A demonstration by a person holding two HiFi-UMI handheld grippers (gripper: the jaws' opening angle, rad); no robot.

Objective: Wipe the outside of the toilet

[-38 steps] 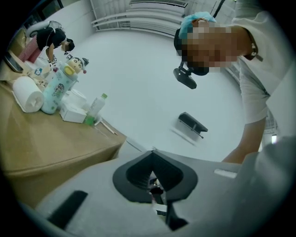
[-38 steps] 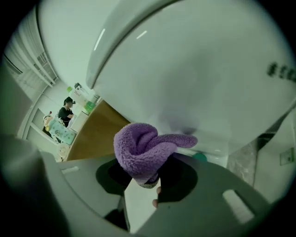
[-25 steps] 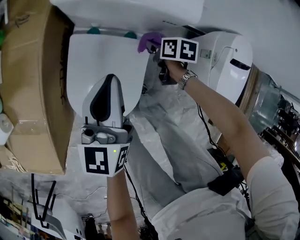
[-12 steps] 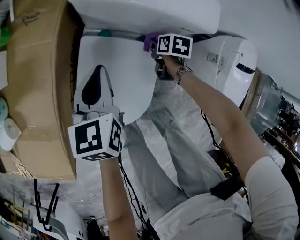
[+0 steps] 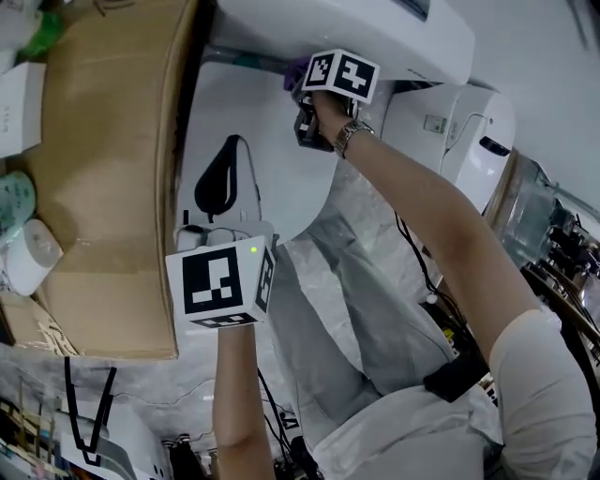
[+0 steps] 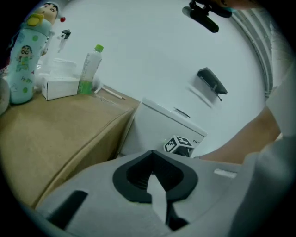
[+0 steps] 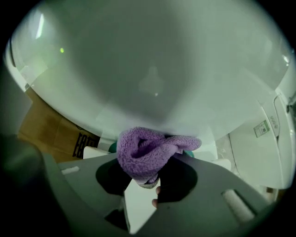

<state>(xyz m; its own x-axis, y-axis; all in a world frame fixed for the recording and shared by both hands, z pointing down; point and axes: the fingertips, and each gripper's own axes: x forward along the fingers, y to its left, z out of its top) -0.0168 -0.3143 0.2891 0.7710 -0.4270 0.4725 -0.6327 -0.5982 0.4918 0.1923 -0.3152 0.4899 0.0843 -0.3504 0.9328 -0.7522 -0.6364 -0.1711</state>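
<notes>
The white toilet's closed lid [image 5: 281, 178] lies below its tank [image 5: 375, 28]. My right gripper [image 5: 300, 82] is at the lid's rear right corner, under the tank, shut on a purple fleece cloth [image 5: 297, 69]. In the right gripper view the cloth [image 7: 143, 152] bulges from the jaws against a curved white toilet surface [image 7: 152, 69]. My left gripper [image 5: 234, 145] hovers over the left part of the lid, jaws together and empty. In the left gripper view the gripper [image 6: 152, 175] faces the tank [image 6: 162, 125].
A large cardboard box [image 5: 103, 187] stands tight against the toilet's left side, with a green-capped bottle [image 6: 90, 69], a cartoon bottle [image 6: 27, 55] and a white carton [image 6: 60, 88] on it. A second white toilet [image 5: 469, 131] stands at the right. Crinkled plastic sheet [image 5: 356, 272] covers the floor.
The right gripper has kept the cloth at the lid's rear corner under the tank. My left gripper has shifted from the lid's middle toward the box side.
</notes>
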